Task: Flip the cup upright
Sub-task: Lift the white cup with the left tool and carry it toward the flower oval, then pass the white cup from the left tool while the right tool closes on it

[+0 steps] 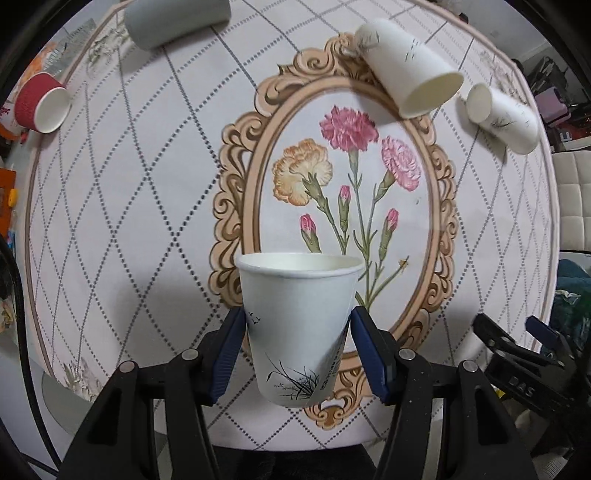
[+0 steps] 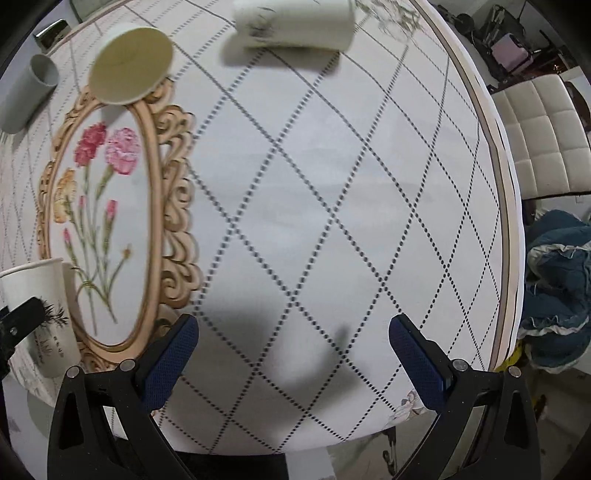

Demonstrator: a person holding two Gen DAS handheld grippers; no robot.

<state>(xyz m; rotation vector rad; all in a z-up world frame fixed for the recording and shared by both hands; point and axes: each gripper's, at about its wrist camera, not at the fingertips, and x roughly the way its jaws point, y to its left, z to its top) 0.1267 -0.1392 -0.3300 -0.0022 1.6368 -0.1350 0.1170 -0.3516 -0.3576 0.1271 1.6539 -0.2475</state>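
My left gripper (image 1: 298,334) is shut on a white paper cup (image 1: 297,325) with an ink grass print. The cup stands mouth up between the blue pads, above the near part of the round table (image 1: 110,221). The same cup (image 2: 35,314) shows at the far left of the right wrist view, with one left finger across it. My right gripper (image 2: 293,363) is open and empty above the table's near right part; it also shows at the right edge of the left wrist view (image 1: 517,339).
Several cups lie on their sides at the far part of the table: two white ones (image 1: 406,62) (image 1: 502,118), a grey one (image 1: 173,18) and a red one (image 1: 42,103). A white padded chair (image 2: 539,136) and blue cloth (image 2: 557,288) are past the right edge.
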